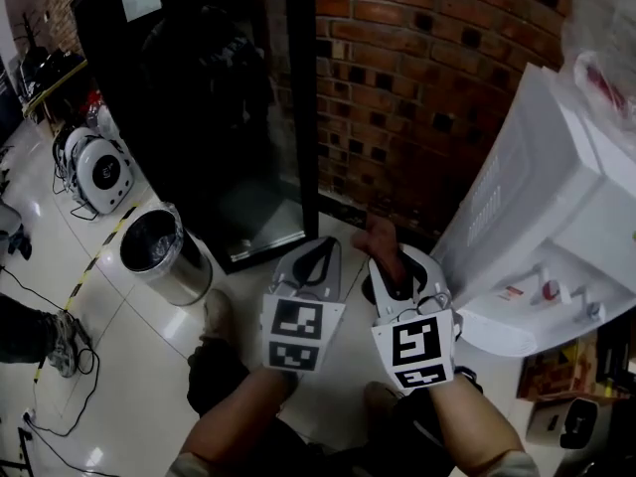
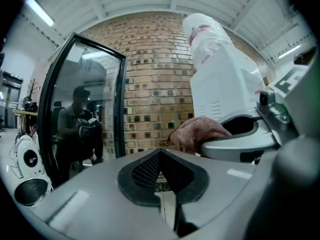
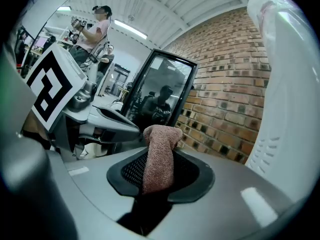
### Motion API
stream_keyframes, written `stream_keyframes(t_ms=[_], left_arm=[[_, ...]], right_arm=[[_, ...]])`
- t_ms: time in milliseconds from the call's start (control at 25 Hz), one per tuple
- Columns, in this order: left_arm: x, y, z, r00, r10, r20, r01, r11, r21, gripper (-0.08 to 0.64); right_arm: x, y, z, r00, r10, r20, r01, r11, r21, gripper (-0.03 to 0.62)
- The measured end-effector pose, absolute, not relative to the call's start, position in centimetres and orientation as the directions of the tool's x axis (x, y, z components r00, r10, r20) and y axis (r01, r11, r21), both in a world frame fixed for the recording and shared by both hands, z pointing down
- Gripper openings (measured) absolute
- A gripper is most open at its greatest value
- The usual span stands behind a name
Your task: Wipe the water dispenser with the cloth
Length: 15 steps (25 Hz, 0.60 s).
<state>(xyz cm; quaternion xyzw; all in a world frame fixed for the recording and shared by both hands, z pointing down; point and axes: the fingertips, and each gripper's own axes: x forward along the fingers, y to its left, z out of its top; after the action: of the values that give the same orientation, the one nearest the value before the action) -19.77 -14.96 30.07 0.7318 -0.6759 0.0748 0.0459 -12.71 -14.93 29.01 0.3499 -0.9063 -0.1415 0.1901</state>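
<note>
The white water dispenser point(image 1: 556, 207) stands at the right, with its taps facing the lower right. A brownish cloth point(image 1: 382, 240) sticks up from my right gripper point(image 1: 394, 266), which is shut on it just left of the dispenser's side. In the right gripper view the cloth point(image 3: 160, 156) hangs folded between the pads, and the dispenser point(image 3: 292, 109) fills the right edge. My left gripper point(image 1: 318, 251) hovers beside the right one, shut with nothing in it. The left gripper view shows its pads point(image 2: 150, 171) meeting, with the cloth point(image 2: 197, 131) and the dispenser point(image 2: 222, 79) ahead to the right.
A curved brick wall point(image 1: 427, 78) rises behind the dispenser. A black glass-door cabinet point(image 1: 229, 117) stands to the left of it. A steel bin point(image 1: 159, 251) and a round white device point(image 1: 99, 172) sit on the tiled floor. Cables and another person's shoe point(image 1: 60, 341) lie at the left.
</note>
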Motion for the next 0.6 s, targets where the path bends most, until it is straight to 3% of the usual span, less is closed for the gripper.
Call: stream_keyframes(t_ms=[600], left_arm=[[-12.4,-7.5,22.3,-0.040,-0.998,0.048,-0.997,0.037,-0.065,0.000]], right_arm=[[-6.9,-9.6,23.6,-0.787,-0.610,0.095,-0.530,0.746,0.403,0.124]])
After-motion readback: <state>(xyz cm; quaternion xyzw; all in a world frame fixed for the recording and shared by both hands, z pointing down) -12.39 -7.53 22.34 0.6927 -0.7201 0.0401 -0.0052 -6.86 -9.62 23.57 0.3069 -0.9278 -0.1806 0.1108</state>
